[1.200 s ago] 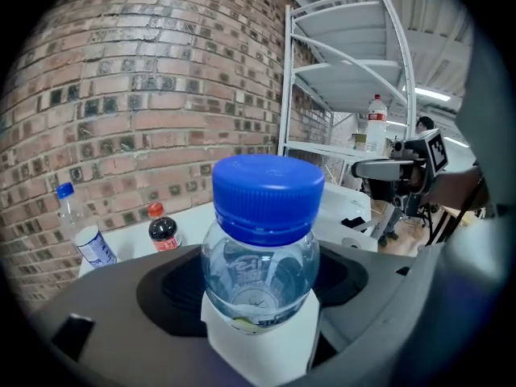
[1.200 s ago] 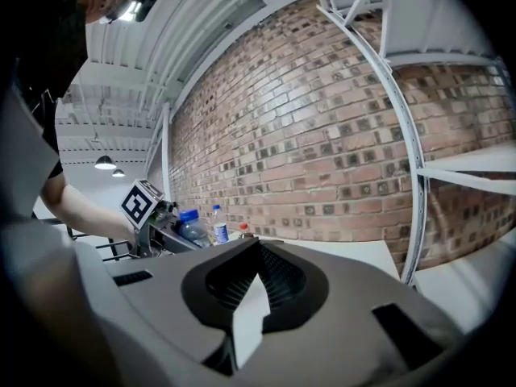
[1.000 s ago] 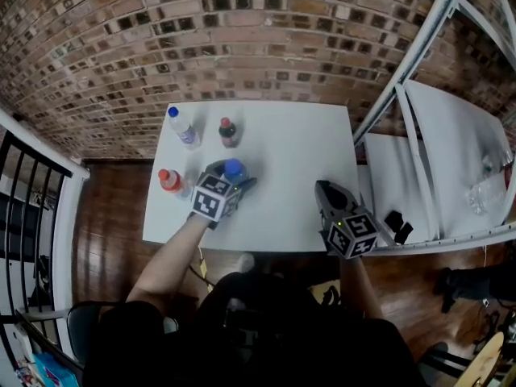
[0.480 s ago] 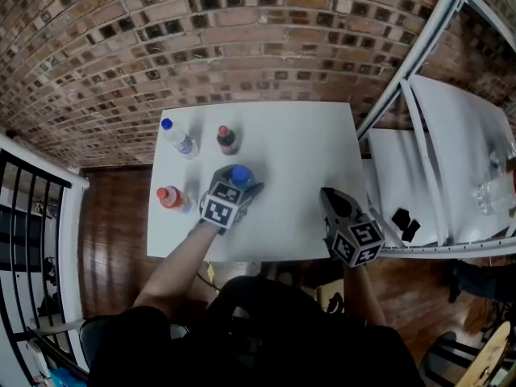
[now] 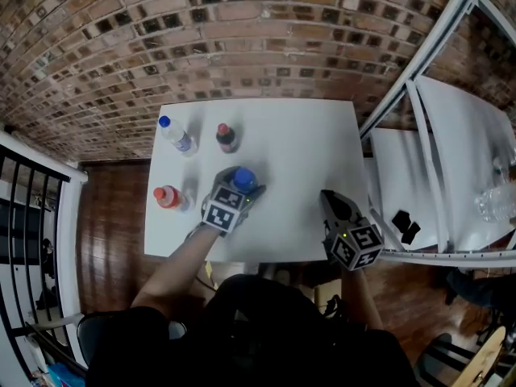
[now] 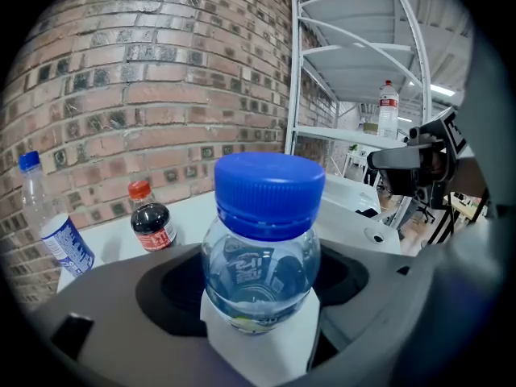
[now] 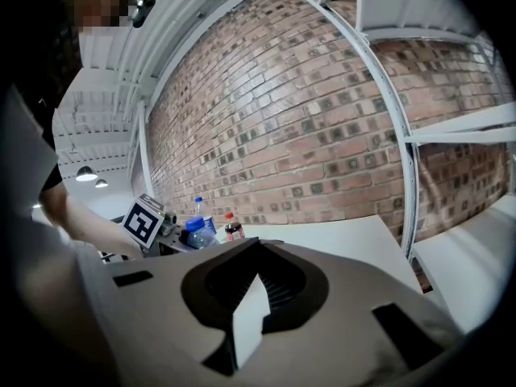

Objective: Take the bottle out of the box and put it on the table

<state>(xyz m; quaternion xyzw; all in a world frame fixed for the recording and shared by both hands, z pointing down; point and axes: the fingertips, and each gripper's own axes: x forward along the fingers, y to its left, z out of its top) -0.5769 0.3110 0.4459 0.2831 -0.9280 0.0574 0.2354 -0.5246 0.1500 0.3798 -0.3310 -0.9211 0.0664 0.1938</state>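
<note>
Here, the blue-capped bottle (image 6: 262, 240) is being held upright in the left gripper (image 5: 240, 189), closed on its shoulder over the white counter (image 5: 298, 151) near the dark bottle (image 5: 226, 137) — upright, probably, for setting down. The right gripper (image 5: 333, 205) is being held idle at the counter's near edge, jaws together on nothing; the grip below the cap is being shown only by the left gripper view — the head view is giving just the cap.

Overhead and low views, shared table (image 5: 298, 151)
</note>
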